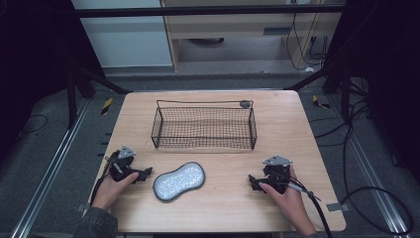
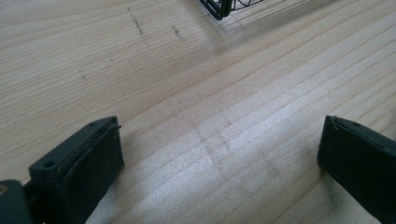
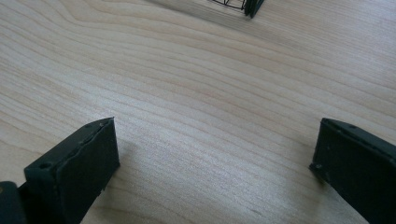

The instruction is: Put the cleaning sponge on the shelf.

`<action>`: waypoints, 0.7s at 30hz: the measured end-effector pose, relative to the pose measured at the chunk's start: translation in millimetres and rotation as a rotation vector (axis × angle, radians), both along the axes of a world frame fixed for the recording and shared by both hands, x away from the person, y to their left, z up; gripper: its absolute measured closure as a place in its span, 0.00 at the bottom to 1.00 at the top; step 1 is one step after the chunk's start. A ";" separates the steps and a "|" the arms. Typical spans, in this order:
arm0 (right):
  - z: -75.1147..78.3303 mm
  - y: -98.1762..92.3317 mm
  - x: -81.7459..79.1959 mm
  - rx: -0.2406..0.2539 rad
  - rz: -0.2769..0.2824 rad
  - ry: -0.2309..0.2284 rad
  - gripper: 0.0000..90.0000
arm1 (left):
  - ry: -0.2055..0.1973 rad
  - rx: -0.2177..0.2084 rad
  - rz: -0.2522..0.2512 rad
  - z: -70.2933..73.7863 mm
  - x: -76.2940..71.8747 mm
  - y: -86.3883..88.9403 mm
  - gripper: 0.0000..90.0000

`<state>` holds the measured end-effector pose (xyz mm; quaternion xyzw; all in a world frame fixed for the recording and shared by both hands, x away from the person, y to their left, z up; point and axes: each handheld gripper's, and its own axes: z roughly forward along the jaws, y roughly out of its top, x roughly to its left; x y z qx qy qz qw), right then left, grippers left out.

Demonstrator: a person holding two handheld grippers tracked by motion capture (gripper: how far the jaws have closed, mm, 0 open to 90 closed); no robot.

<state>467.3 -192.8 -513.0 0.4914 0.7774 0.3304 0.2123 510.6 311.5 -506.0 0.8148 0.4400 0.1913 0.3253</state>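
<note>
A grey peanut-shaped pad (image 1: pixel 179 180) with a shiny textured top lies flat on the wooden table (image 1: pixel 218 208), near the front middle. Behind it stands a black wire basket (image 1: pixel 204 126), with nothing visible inside. My left gripper (image 1: pixel 147 173) rests on the table just left of the pad, held by a hand, jaws pointing toward the pad. Its jaws stand wide open over bare wood (image 2: pixel 219 140). My right gripper (image 1: pixel 252 182) rests at the front right, jaws pointing left, also wide open with only wood (image 3: pixel 215 135) between them.
A basket corner (image 2: pixel 217 9) shows at the top of the left gripper view, and another basket corner (image 3: pixel 247 5) at the top of the right gripper view. Dark frame struts and cables surround the table on the floor.
</note>
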 end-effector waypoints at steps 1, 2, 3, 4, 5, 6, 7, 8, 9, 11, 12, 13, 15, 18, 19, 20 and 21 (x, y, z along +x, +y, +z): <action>0.0 0.0 0.2 -0.001 0.001 -0.001 0.01 | 0.003 0.005 -0.008 1.7 -0.3 -1.9 0.02; 0.0 0.0 0.2 -0.001 0.001 -0.001 0.01 | 0.003 0.005 -0.008 1.7 -0.3 -1.9 0.03; 0.0 0.6 0.4 0.000 -0.003 0.001 0.01 | -0.004 0.013 -0.016 3.9 -1.2 -4.1 0.03; 0.0 0.9 0.4 0.001 -0.006 0.001 0.01 | -0.009 0.014 -0.026 5.8 -1.8 -5.4 0.03; 0.0 1.0 0.4 0.001 -0.007 0.001 0.01 | -0.008 0.018 -0.034 7.9 -2.4 -7.0 0.03; 0.0 1.0 0.4 0.001 -0.007 0.001 0.01 | -0.010 0.021 -0.042 10.4 -3.2 -8.7 0.03; 0.0 1.0 0.4 0.001 -0.008 0.001 0.01 | -0.010 0.027 -0.047 13.1 -4.5 -10.9 0.03; 0.0 1.0 0.3 0.000 -0.007 0.001 0.01 | -0.010 0.038 -0.054 16.2 -5.9 -13.3 0.03; 0.0 1.0 0.2 0.001 -0.008 0.000 0.01 | -0.012 0.042 -0.061 19.7 -7.2 -15.7 0.04; -0.1 1.0 0.2 -0.001 -0.009 -0.002 0.01 | -0.010 0.056 -0.081 26.0 -9.2 -21.7 0.04; 0.0 1.1 0.2 0.001 -0.009 -0.001 0.01 | -0.008 0.064 -0.088 28.6 -10.1 -25.1 0.04; -0.1 1.0 0.2 -0.001 -0.009 -0.002 0.01 | -0.005 0.073 -0.101 31.0 -11.0 -28.5 0.04; -0.1 1.0 0.1 -0.001 -0.009 -0.002 0.01 | 0.001 0.076 -0.113 33.1 -12.3 -31.7 0.04; -0.1 1.0 0.0 -0.001 -0.009 -0.001 0.01 | 0.049 0.071 -0.159 36.8 -16.4 -43.6 0.04; -0.1 1.0 0.1 0.000 -0.009 -0.001 0.01 | 0.049 0.071 -0.159 36.8 -16.4 -43.6 0.04; -0.1 1.0 0.1 -0.001 -0.008 -0.001 0.01 | 0.064 0.091 -0.167 39.9 -17.9 -50.5 0.04; -0.1 1.0 0.1 -0.001 -0.009 -0.001 0.01 | 0.072 0.099 -0.171 42.0 -18.2 -54.2 0.04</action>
